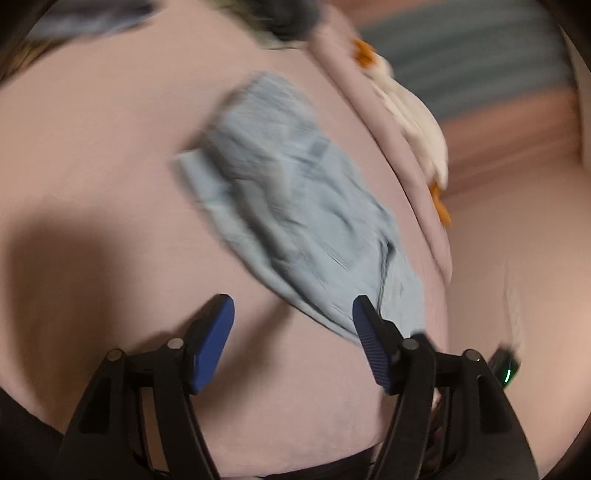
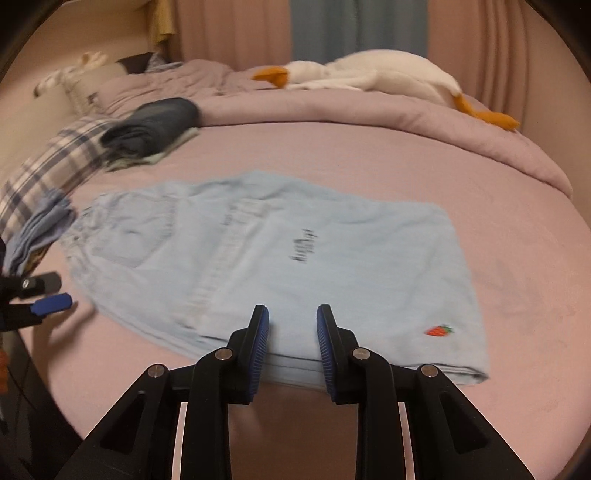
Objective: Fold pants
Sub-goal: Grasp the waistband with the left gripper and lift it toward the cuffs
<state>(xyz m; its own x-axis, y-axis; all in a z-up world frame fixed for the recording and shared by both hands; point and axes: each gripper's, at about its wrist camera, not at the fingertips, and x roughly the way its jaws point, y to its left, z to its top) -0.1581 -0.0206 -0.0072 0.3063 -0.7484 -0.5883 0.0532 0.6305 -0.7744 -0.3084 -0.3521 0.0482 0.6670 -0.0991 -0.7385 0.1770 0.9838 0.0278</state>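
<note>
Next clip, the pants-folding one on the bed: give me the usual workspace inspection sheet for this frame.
Surface: pink bedsheet, smooth around the work.
Job's things: light blue pants, folded, flat, strawberry patch at the near right corner.
Clutter: dark folded clothes; plaid fabric; bunched blue garment.
Grippers: left gripper open, nothing between its fingers; right gripper narrowly apart at the pants' near edge, grip unclear.
Cables: nothing seen.
Surroundings: rolled quilt with white goose plush; curtains.

Both wrist views down onto pants (image 1: 295,206)
</note>
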